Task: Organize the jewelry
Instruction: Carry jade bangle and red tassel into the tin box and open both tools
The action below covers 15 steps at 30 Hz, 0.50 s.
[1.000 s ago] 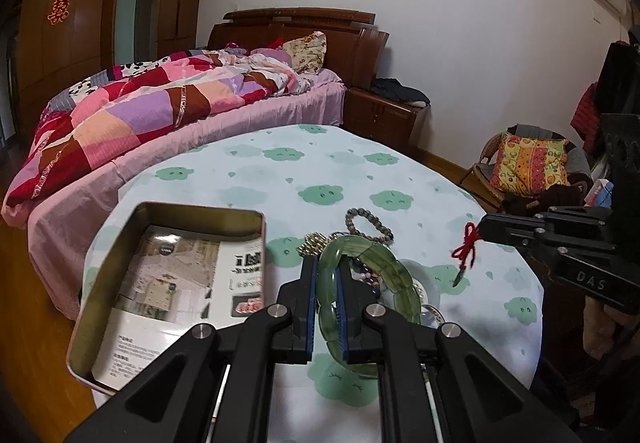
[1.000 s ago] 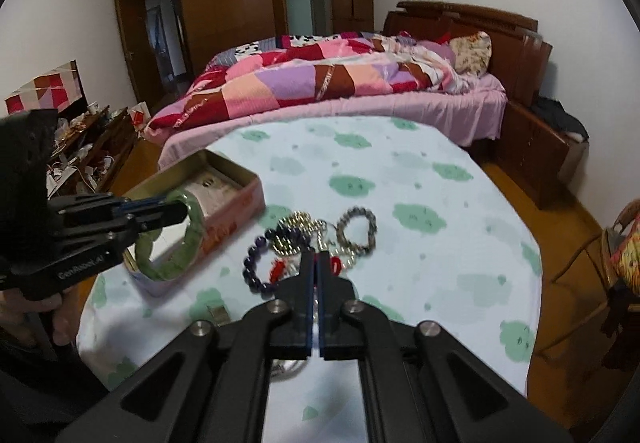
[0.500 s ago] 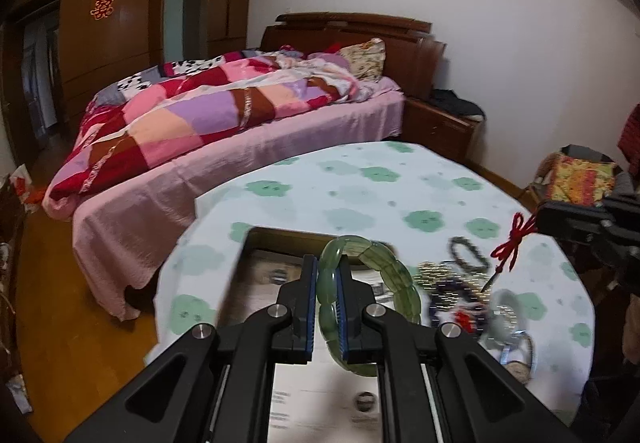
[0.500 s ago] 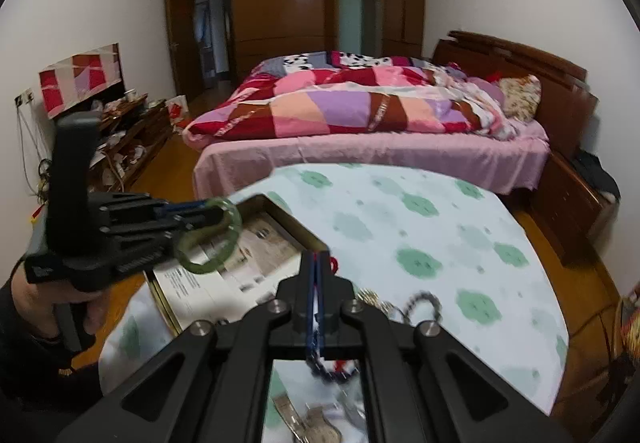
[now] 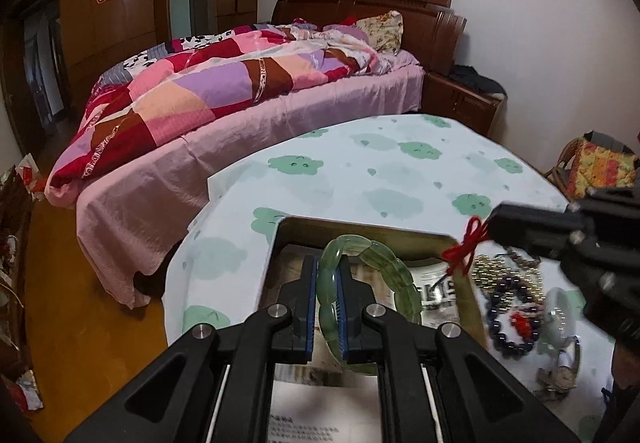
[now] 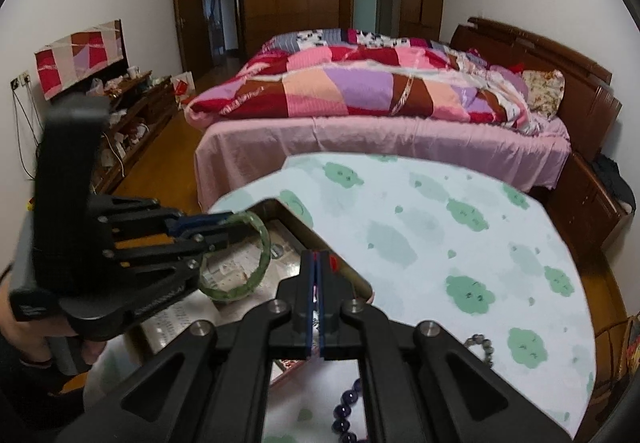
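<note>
The bed (image 5: 240, 91) with its patchwork quilt (image 6: 360, 83) fills the far side of the room, and in front of it stands my desk (image 5: 400, 179), covered in a pale cloth printed with green clouds. On the desk lies an open metal tin (image 5: 360, 235), rectangular with rounded corners; inside it I can see only printed paper (image 6: 240, 267) lining the bottom, a leaflet with small text and pictures. My left claw (image 5: 329, 307) hangs over the open tin, its blue-padded fingers (image 5: 308, 307) nearly closed and clamped on one side of a green bangle (image 5: 384, 275) made of translucent segments; the ring stands out to the right of the claw, above the paper and, as far as I can tell, clear of the tin's floor. From the right wrist view the same bangle (image 6: 256, 251) shows hanging over the tin's near end. My right claw (image 6: 317, 283) is pressed fully closed on a red knotted cord (image 5: 466, 249), which dangles from its tip just above the tin's right rim. To the right of the tin, on the cloth, the loose jewelry sits in a heap: a dark purple bead bracelet (image 5: 508, 319), a tangle of small gold-coloured beads (image 5: 496, 275), a pale ring-shaped piece (image 5: 558, 319) and a small red bit among them. A grey bead bracelet (image 6: 482, 347) lies near the heap too.
</note>
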Tool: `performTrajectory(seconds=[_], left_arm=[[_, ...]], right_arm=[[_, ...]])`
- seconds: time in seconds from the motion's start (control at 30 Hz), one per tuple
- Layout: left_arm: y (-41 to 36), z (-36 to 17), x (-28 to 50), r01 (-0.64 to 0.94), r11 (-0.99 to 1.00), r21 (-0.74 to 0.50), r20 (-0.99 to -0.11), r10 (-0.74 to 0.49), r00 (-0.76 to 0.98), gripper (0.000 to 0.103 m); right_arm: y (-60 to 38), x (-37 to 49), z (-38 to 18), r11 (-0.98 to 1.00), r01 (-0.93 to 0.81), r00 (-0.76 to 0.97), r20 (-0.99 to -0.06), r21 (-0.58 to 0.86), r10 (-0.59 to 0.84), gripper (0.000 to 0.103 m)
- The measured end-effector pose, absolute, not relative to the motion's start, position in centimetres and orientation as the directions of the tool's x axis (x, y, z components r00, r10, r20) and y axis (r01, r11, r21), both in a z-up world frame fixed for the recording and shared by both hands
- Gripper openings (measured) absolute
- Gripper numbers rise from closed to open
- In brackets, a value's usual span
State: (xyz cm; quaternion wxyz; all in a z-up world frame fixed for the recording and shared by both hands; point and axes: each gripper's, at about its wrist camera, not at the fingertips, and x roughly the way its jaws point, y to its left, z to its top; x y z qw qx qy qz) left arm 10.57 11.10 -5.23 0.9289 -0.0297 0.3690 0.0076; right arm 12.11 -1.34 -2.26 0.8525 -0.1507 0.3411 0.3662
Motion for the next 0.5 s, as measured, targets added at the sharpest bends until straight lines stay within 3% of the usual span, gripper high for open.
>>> performTrajectory(seconds=[0.4, 0.5], left_arm=[[11.3, -5.6, 11.3, -0.041, 0.999, -0.026, -0.705, 0.011, 0.709, 0.009], [11.2, -5.7, 11.4, -0.043, 0.999, -0.018, -0.709, 0.018, 0.705, 0.012]], right_arm=[[-0.5, 13.3, -5.5, 0.721, -0.693, 0.479, -0.743, 0.007, 0.468, 0.004], [-0.8, 13.3, -5.6, 0.727, -0.686, 0.479, -0.743, 0.014, 0.467, 0.015]])
